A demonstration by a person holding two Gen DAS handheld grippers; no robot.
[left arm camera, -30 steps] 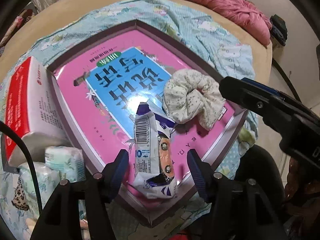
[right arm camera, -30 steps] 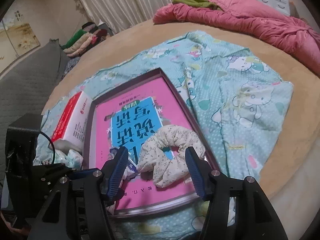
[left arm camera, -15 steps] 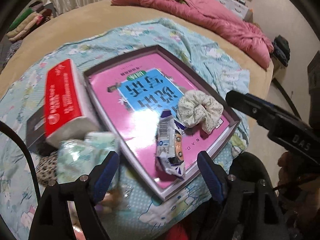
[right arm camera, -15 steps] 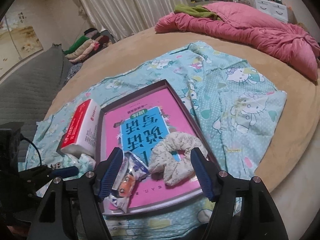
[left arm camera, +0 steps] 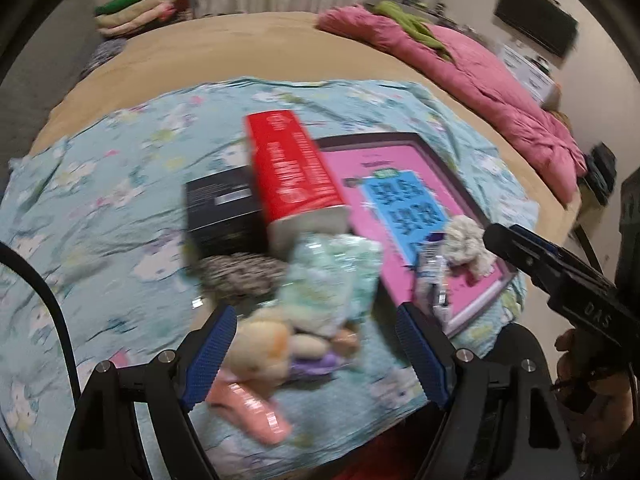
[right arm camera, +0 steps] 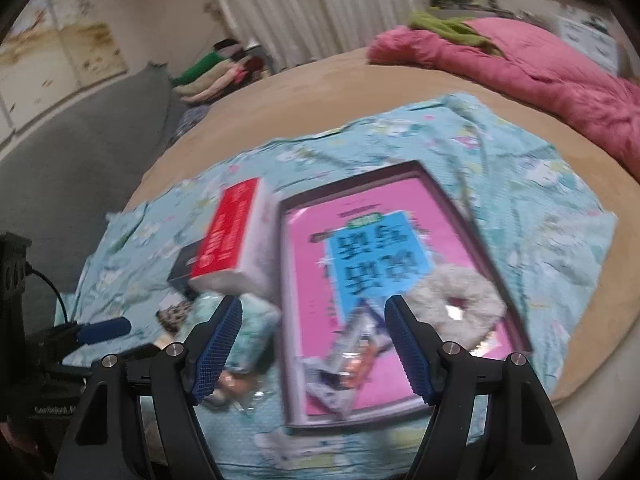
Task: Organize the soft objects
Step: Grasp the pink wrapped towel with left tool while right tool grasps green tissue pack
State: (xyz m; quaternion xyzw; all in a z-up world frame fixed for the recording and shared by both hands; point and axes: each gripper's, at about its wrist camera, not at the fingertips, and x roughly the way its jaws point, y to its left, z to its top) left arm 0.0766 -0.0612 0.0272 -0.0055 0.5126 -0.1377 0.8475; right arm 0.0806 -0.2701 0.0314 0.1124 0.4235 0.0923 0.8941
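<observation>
A pink tray [left arm camera: 404,168] [right arm camera: 360,240] lies on the blue printed sheet. In it rest a white scrunchie [left arm camera: 468,244] [right arm camera: 456,304] and a crinkled snack packet [left arm camera: 430,272] [right arm camera: 344,368]. Left of the tray is a pile: a pale green tissue packet [left arm camera: 332,276] [right arm camera: 248,332], a small plush toy [left arm camera: 264,344], a pink packet [left arm camera: 248,404] and a leopard-print piece [left arm camera: 236,272]. My left gripper [left arm camera: 316,320] hangs open above this pile, holding nothing. My right gripper [right arm camera: 314,312] is open above the tray's near left edge, also holding nothing. The picture is blurred.
A red and white tissue box [left arm camera: 292,168] [right arm camera: 232,240] leans on a black box [left arm camera: 220,208] beside the tray. A pink quilt [left arm camera: 480,80] lies at the bed's far side. Folded clothes [right arm camera: 208,72] sit at the back. The bed's edge is close under both grippers.
Both grippers widened and drew up and back from the tray, leaving the snack packet and scrunchie lying there. The left one swung left over the pile of soft things.
</observation>
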